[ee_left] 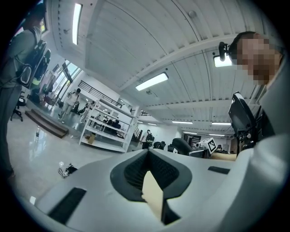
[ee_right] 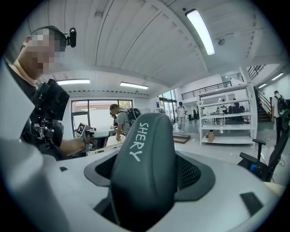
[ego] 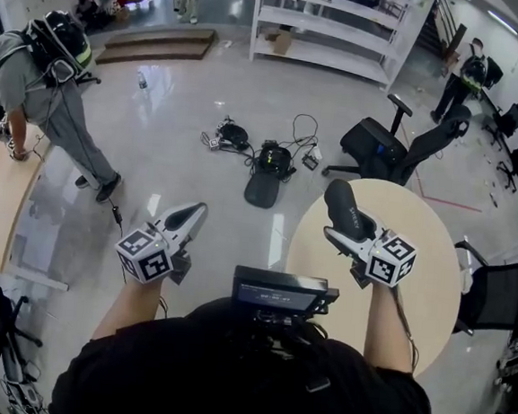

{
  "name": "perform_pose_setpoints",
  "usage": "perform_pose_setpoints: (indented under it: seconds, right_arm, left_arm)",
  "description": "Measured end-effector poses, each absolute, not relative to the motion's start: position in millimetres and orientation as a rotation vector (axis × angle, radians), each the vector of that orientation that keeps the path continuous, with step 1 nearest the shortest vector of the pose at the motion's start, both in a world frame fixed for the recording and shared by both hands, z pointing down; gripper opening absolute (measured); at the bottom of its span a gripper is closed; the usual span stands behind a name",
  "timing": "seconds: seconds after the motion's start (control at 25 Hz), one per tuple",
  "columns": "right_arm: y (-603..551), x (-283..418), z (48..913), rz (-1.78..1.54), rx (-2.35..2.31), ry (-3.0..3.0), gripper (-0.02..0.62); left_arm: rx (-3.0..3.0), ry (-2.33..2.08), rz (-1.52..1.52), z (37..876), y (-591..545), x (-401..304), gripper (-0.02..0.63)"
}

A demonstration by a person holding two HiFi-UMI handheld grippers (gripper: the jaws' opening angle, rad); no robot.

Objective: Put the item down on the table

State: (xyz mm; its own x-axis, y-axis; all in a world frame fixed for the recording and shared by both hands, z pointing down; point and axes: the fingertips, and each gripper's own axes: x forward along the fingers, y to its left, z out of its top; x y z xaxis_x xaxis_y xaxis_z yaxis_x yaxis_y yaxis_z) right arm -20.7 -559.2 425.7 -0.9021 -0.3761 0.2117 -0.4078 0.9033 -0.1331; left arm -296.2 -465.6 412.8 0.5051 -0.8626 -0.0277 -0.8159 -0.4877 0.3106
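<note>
dark grey item (ee_right: 142, 167) clamped in right hand-held gripper (ego: 351, 226) over table (ego: 432, 289); left hand-held gripper (ego: 189, 215) jaws together.

Bright even light from ceiling strip lights (ee_right: 200, 31), glare on glossy floor (ego: 277, 237), fisheye bending, dark vignetted corners

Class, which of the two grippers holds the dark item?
The right gripper, clamped on the dark item lettered SHERY; the left gripper carries no such thing.
</note>
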Motion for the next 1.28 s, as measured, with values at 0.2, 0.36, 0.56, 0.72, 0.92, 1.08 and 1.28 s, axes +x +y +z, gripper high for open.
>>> perform_pose_setpoints:
  seconds: [0.2,0.36,0.56,0.72,0.92,1.08,1.28]
  right_arm:
    - [-567,-28,407,0.253,0.747,-2.833,0.368]
    - [-582,-2,394,0.265,0.876,-2.814,0.368]
    - [-594,65,395,0.273,1.010,-2.759,0.368]
    - [-604,145,408,0.273,1.080,-2.743,0.368]
    - [-626,247,422,0.267,1.084,-2.728,0.368]
    - [-649,308,440,0.279,1.084,-2.723,0.368]
    - [-669,355,463,0.295,1.100,-2.736,0.368]
  left_arm:
    - [2.526,-1.370,-0.229,419,-475,-337,0.002]
    - [2.575,-1.319,-0.190,416,-503,-339,0.002]
    - [2.610,-1.210,-0.160,418,-529,-282,0.002]
    - [2.623,-1.179,-0.129,426,-543,-211,0.002]
    - [2.566,-1.137,-0.159,436,-560,-106,0.002]
    - [2.578,-1.122,-0.116,450,-579,-33,0.002]
    - [2.603,-1.069,-0.040,458,-597,30,0.002]
